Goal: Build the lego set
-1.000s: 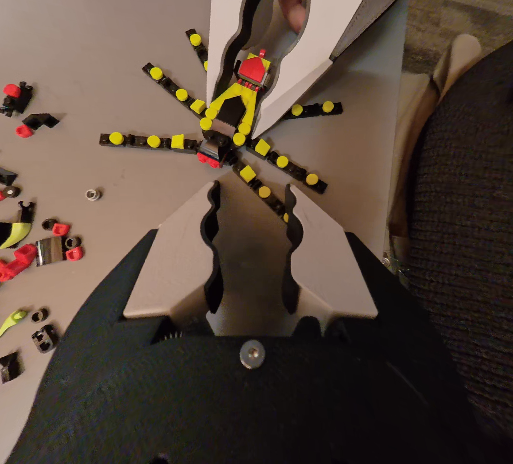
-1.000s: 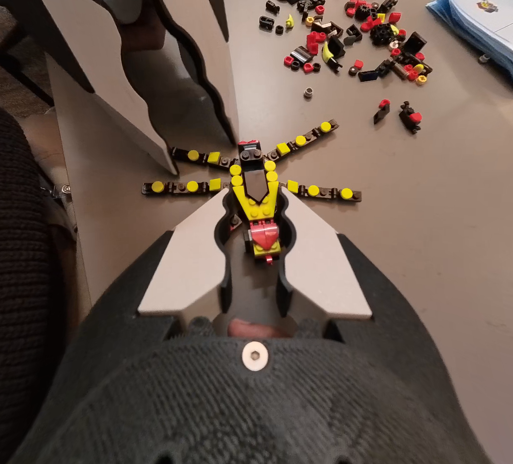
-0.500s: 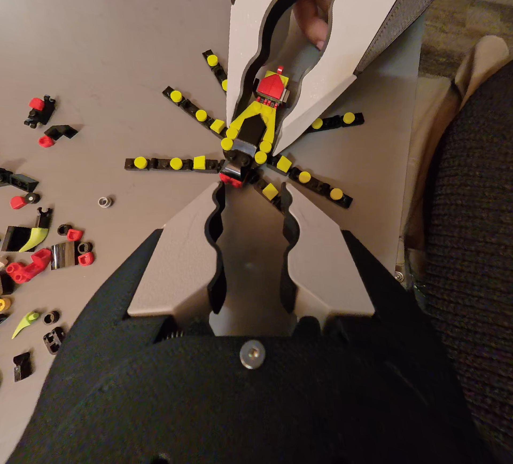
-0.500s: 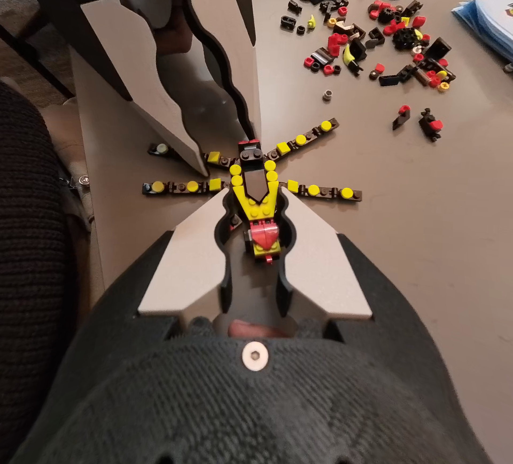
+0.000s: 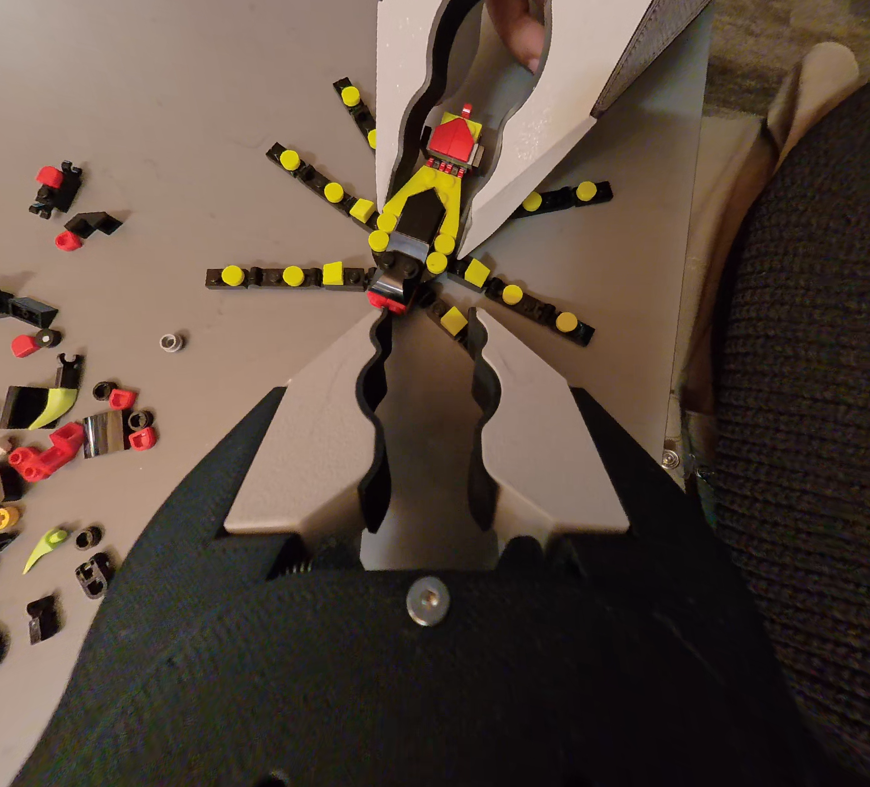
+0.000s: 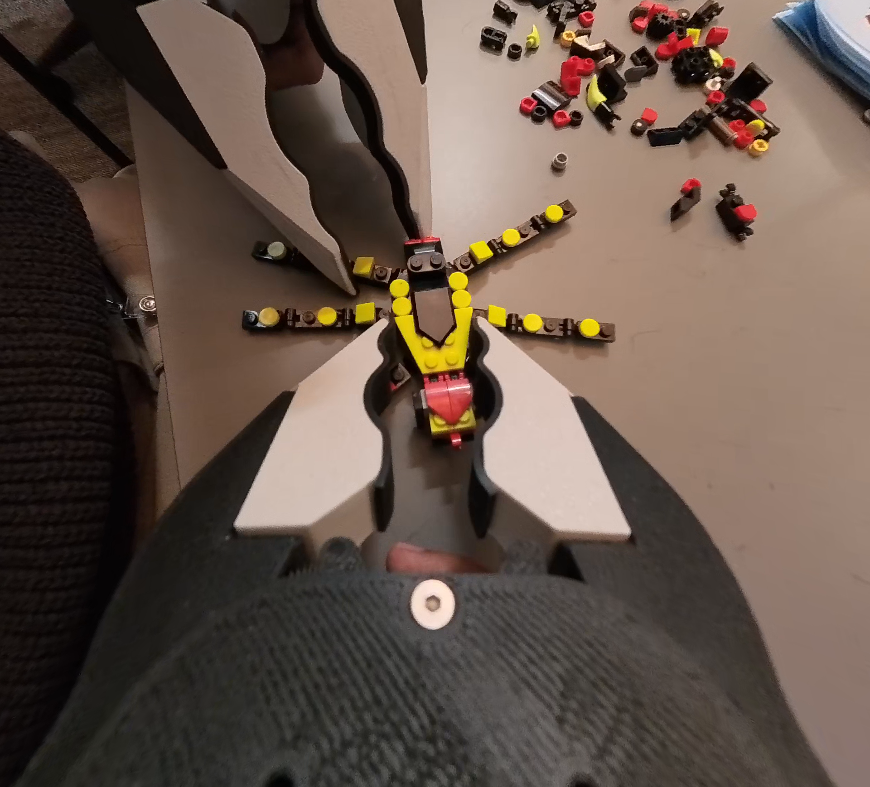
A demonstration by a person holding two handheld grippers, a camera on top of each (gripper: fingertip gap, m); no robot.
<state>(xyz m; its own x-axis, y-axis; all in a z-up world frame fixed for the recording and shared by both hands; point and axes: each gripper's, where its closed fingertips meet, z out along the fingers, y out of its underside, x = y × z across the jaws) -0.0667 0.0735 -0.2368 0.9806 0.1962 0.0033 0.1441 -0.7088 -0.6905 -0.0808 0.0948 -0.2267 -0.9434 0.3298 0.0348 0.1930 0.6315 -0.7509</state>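
Observation:
A lego spider point(image 5: 452, 138) lies flat on the grey table point(image 5: 188, 58). It has a black and yellow body, a red rear and black legs with yellow studs. My right gripper point(image 6: 429, 322) is shut on the spider's body point(image 6: 447, 402), one finger on each side; it also shows in the left wrist view point(image 5: 421, 232). My left gripper point(image 5: 428, 315) is open and empty, its tips right at the spider's red-tipped head and over one front leg. It shows in the right wrist view point(image 6: 386, 260) opposite my right gripper.
Loose black, red and yellow pieces point(image 5: 70, 416) lie to the left; in the right wrist view the pile point(image 6: 659, 58) is far right. A small grey ring point(image 6: 559, 160) lies apart. A blue booklet point(image 6: 833, 35) sits at the right edge. The table edge point(image 5: 687, 293) and a dark knit garment point(image 5: 800, 388) are close. Left and right tips are no more than a few centimetres apart.
My left gripper has moved forward, from a little short of the spider to right at its head. My right gripper and the spider have stayed put.

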